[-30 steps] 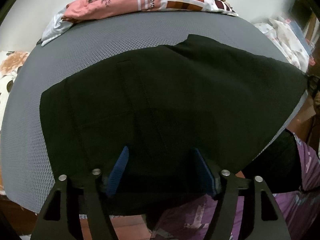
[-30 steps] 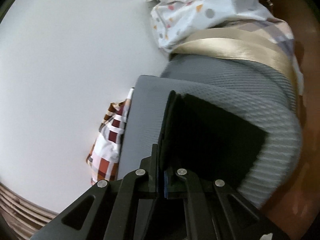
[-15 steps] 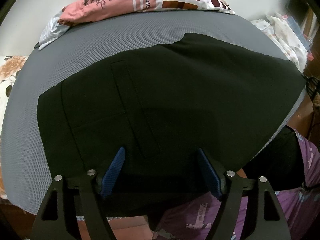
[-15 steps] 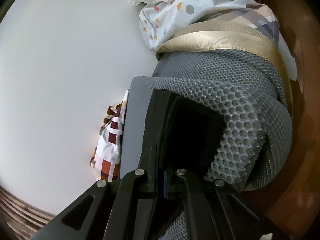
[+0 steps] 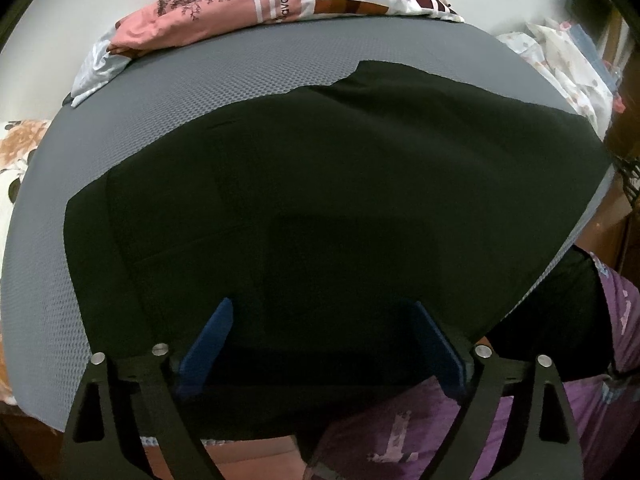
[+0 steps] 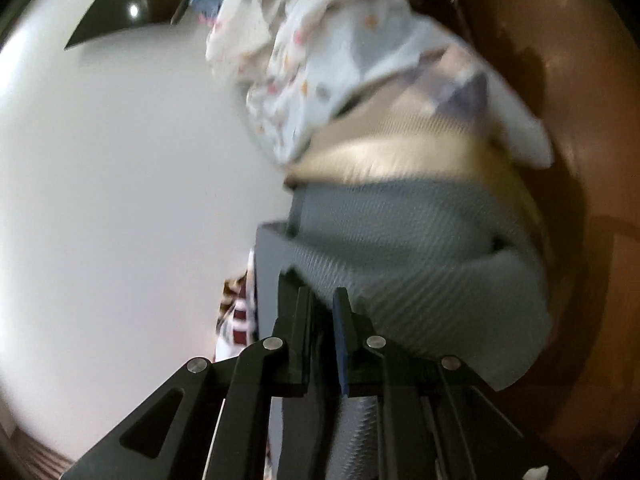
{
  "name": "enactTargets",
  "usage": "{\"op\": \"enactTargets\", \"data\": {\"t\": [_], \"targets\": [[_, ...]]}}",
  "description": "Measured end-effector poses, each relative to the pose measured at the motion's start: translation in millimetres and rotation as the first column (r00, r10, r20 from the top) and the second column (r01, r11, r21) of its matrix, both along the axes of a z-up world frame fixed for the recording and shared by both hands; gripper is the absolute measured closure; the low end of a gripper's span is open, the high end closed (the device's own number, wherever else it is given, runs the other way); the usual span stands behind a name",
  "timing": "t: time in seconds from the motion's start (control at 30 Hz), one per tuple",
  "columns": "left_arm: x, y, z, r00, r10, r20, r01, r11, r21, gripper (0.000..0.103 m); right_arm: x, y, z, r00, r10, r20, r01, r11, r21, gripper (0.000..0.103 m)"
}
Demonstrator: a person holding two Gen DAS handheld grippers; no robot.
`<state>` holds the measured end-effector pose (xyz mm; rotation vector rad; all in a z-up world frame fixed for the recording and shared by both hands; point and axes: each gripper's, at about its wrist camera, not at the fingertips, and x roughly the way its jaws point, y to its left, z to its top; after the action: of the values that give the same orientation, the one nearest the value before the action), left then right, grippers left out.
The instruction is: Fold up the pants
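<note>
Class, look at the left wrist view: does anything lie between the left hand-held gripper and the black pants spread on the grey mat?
Nothing visible does. The left hand-held gripper stands open directly over the near edge of the black pants, which lie flat on the grey mat.

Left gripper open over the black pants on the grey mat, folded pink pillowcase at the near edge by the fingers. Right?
One thing is off: the pink pillowcase lies at the far edge of the grey mat, not by the fingers. The left wrist view shows it. The rest holds: the left gripper stands open, its jaws having just been opening, over the black pants.
</note>
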<state>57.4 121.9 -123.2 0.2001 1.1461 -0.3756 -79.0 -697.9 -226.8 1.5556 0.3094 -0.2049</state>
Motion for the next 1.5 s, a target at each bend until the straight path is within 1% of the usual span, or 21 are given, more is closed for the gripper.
{"op": "enactTargets", "data": {"t": [0.17, 0.3, 0.4, 0.53, 0.57, 0.63, 0.7, 0.8, 0.87, 0.93, 0.97, 1.07, 1.17, 1.2, 1.23, 1.27, 1.33, 1.37, 1.4, 1.47, 1.5], "targets": [[0, -1, 0, 1.0, 0.0, 0.008, 0.0, 1.0, 0.003, 0.01, -7, 3, 13, 0.997, 0.082, -0.014, -0.082, 0.994, -0.065, 0.089], [0, 0, 1, 1.0, 0.004, 0.011, -0.003, 1.0, -0.01, 0.01, 10, 14, 23, 0.987, 0.159, -0.035, -0.162, 0.979, -0.127, 0.08], [0, 0, 3, 1.0, 0.019, 0.008, -0.019, 1.0, -0.017, 0.01, 24, 20, 26, 0.978, 0.19, -0.09, -0.202, 0.966, -0.161, 0.075], [4, 7, 14, 0.997, 0.075, 0.027, -0.074, 0.996, -0.042, 0.01, 37, 24, 26, 0.968, 0.191, -0.164, -0.221, 0.957, -0.189, 0.072], [4, 10, 18, 0.994, 0.1, 0.035, -0.098, 0.994, -0.053, 0.01, 39, 25, 28, 0.968, 0.189, -0.164, -0.219, 0.957, -0.192, 0.069], [6, 18, 29, 0.985, 0.161, 0.056, -0.156, 0.984, -0.084, 0.01, 43, 27, 32, 0.968, 0.187, -0.165, -0.219, 0.953, -0.207, 0.056], [5, 24, 41, 0.976, 0.198, 0.093, -0.187, 0.975, -0.115, 0.01, 47, 31, 36, 0.968, 0.186, -0.17, -0.222, 0.949, -0.226, 0.052], [4, 26, 53, 0.966, 0.21, 0.15, -0.192, 0.973, -0.127, 0.01, 57, 39, 38, 0.961, 0.21, -0.181, -0.251, 0.936, -0.245, 0.052], [3, 26, 54, 0.965, 0.204, 0.166, -0.185, 0.975, -0.122, 0.01, 66, 46, 39, 0.949, 0.26, -0.178, -0.3, 0.918, -0.258, 0.054], [4, 25, 48, 0.968, 0.199, 0.154, -0.183, 0.977, -0.108, 0.01, 72, 53, 38, 0.936, 0.289, -0.203, -0.338, 0.9, -0.275, 0.066], [6, 24, 44, 0.971, 0.195, 0.138, -0.182, 0.978, -0.101, 0.01, 73, 54, 38, 0.936, 0.28, -0.213, -0.334, 0.897, -0.289, 0.068], [8, 22, 35, 0.977, 0.188, 0.099, -0.179, 0.979, -0.093, 0.01, 71, 51, 33, 0.944, 0.271, -0.187, -0.313, 0.915, -0.255, 0.068], [7, 17, 34, 0.979, 0.175, 0.101, -0.166, 0.982, -0.093, 0.01, 66, 49, 28, 0.958, 0.238, -0.159, -0.268, 0.941, -0.208, 0.068], [6, 15, 35, 0.98, 0.168, 0.108, -0.159, 0.984, -0.087, 0.01, 61, 48, 31, 0.958, 0.216, -0.187, -0.254, 0.944, -0.211, 0.069], [5, 14, 36, 0.98, 0.161, 0.113, -0.152, 0.985, -0.083, 0.01, 55, 49, 38, 0.955, 0.166, -0.244, -0.224, 0.947, -0.232, 0.065], [4, 12, 36, 0.981, 0.155, 0.117, -0.146, 0.986, -0.08, 0.01, 46, 51, 53, 0.948, 0.102, -0.301, -0.191, 0.94, -0.283, 0.065], [5, 11, 34, 0.983, 0.146, 0.109, -0.137, 0.987, -0.083, 0.01, 39, 63, 84, 0.959, 0.102, -0.265, -0.202, 0.902, -0.382, 0.065], [5, 10, 32, 0.985, 0.141, 0.099, -0.133, 0.987, -0.088, 0.01, 41, 73, 98, 0.961, 0.141, -0.239, -0.233, 0.879, -0.415, 0.065], [6, 8, 28, 0.987, 0.135, 0.083, -0.127, 0.988, -0.087, 0.01, 50, 92, 116, 0.951, 0.229, -0.207, -0.301, 0.836, -0.46, 0.065], [7, 5, 21, 0.99, 0.125, 0.061, -0.121, 0.991, -0.063, 0.01, 80, 152, 145, 0.871, 0.451, -0.194, -0.479, 0.693, -0.54, 0.065], [9, 3, 18, 0.991, 0.12, 0.051, -0.118, 0.992, -0.05, 0.01, 95, 186, 153, 0.815, 0.542, -0.204, -0.55, 0.612, -0.569, 0.065]]}}
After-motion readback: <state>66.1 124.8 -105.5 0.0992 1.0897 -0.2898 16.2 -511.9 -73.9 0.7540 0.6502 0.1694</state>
